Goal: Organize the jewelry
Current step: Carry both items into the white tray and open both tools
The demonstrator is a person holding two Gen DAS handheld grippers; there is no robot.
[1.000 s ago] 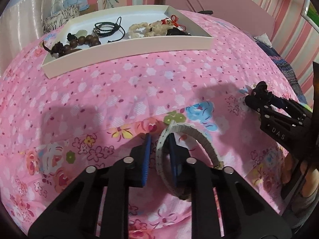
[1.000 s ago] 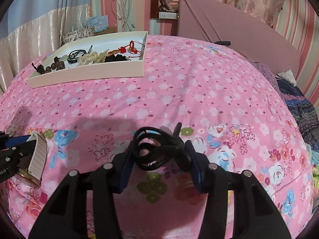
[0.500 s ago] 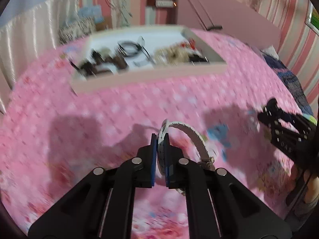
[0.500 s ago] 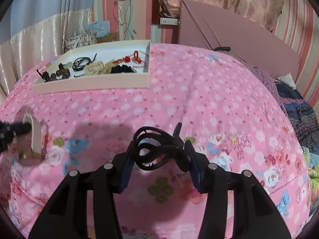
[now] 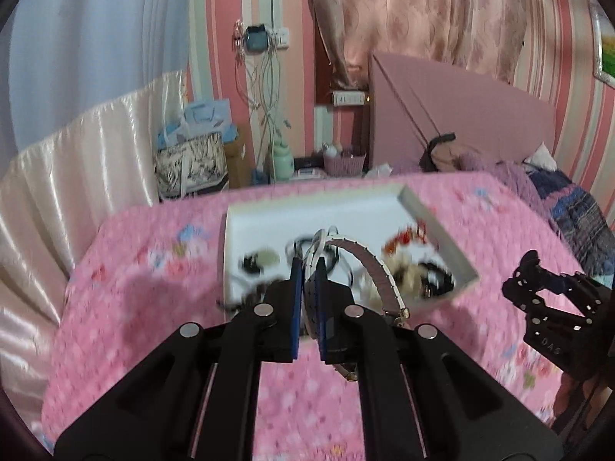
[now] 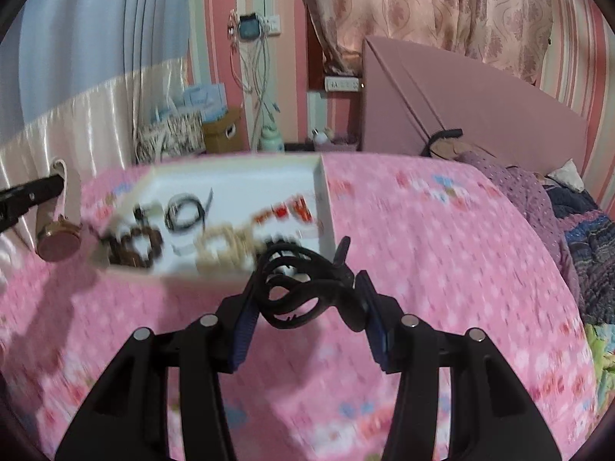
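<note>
1. The left gripper (image 5: 307, 269) is clamped narrowly on the pale ribbed strap of a white wristwatch (image 5: 378, 271), whose round gold-rimmed case (image 6: 58, 241) dangles below, near the left corner of the tray.
2. The right gripper (image 6: 305, 288) pinches a looped black cord bracelet (image 6: 303, 288), held above the pink floral bedspread (image 6: 442, 269) just short of the tray's near wall.
3. The shallow white rectangular tray (image 5: 438, 226) already holds brown beads (image 6: 132, 247), cream beads (image 6: 226, 247) and a red charm (image 6: 284, 209); much is blurred.
4. Advice: carry each piece over the near wall to bare floor at the far side of the tray.
5. Lower until the watch case rests, then let go; dropping it risks tangling cords.
</note>
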